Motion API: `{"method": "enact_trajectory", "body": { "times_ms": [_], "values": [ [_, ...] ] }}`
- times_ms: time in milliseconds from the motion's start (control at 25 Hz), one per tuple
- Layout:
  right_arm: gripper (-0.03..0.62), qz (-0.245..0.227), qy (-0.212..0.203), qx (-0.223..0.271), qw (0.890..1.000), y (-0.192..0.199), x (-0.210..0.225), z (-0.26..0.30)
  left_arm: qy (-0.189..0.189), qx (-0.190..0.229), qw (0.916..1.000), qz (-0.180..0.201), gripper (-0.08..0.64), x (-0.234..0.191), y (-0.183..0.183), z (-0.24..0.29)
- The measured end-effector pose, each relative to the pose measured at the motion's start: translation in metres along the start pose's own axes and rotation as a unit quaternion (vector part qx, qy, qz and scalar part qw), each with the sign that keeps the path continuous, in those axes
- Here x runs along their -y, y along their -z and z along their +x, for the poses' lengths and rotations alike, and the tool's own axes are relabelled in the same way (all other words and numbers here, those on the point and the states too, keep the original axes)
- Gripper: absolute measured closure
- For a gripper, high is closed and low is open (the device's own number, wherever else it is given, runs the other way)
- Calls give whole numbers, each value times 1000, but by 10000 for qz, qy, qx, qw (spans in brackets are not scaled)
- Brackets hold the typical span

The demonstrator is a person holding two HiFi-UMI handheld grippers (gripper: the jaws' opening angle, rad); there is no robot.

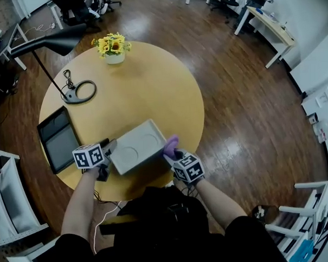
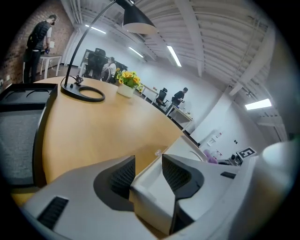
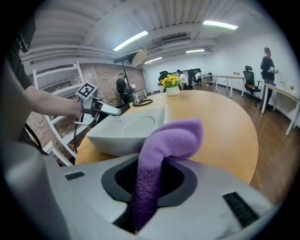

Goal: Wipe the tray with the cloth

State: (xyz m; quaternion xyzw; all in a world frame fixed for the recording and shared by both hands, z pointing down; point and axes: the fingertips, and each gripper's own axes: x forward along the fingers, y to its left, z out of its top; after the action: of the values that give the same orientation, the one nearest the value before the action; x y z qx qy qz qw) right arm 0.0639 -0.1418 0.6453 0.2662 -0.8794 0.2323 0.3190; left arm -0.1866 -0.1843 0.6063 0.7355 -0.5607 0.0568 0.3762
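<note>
A grey tray (image 1: 137, 148) with a round hollow lies near the front edge of the round wooden table (image 1: 151, 90). My left gripper (image 1: 108, 152) sits at the tray's left corner. In the left gripper view its jaws (image 2: 147, 176) straddle the tray's wall (image 2: 154, 192), one pad outside and one inside, both against it. My right gripper (image 1: 175, 153) is at the tray's right end, shut on a purple cloth (image 1: 170, 146). In the right gripper view the cloth (image 3: 168, 140) rises between the jaws and folds forward, just beside the tray (image 3: 124, 129).
A black desk lamp with a ring base (image 1: 78, 92) and a pot of yellow flowers (image 1: 114, 48) stand at the table's far side. A dark tablet-like slab (image 1: 58, 139) lies left of the tray. White shelving (image 1: 7, 200) stands at the left, and office desks and chairs stand beyond.
</note>
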Motion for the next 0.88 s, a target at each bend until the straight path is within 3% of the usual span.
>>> {"method": "enact_trajectory", "body": {
  "times_ms": [120,360,520,680,880],
  "values": [
    [508,-298,314,-154,9989,-17,21,10,57,59,9999,-147,379,8,16,-14],
    [508,-803,554,-452,9942,-41,55,35,230,229,9941,-1033,368,32,48,-39],
    [509,-972,386,-436,9936,-48,62,38,236,364,9936,-1041,368,49,61,-45],
    [509,-1486,679,-362,9859,-48,52,38,258,416,9943,-942,370,45,62,-44],
    [508,-1824,548,-313,9812,-7,2,34,488,376,9936,-947,379,43,65,-45]
  ]
}}
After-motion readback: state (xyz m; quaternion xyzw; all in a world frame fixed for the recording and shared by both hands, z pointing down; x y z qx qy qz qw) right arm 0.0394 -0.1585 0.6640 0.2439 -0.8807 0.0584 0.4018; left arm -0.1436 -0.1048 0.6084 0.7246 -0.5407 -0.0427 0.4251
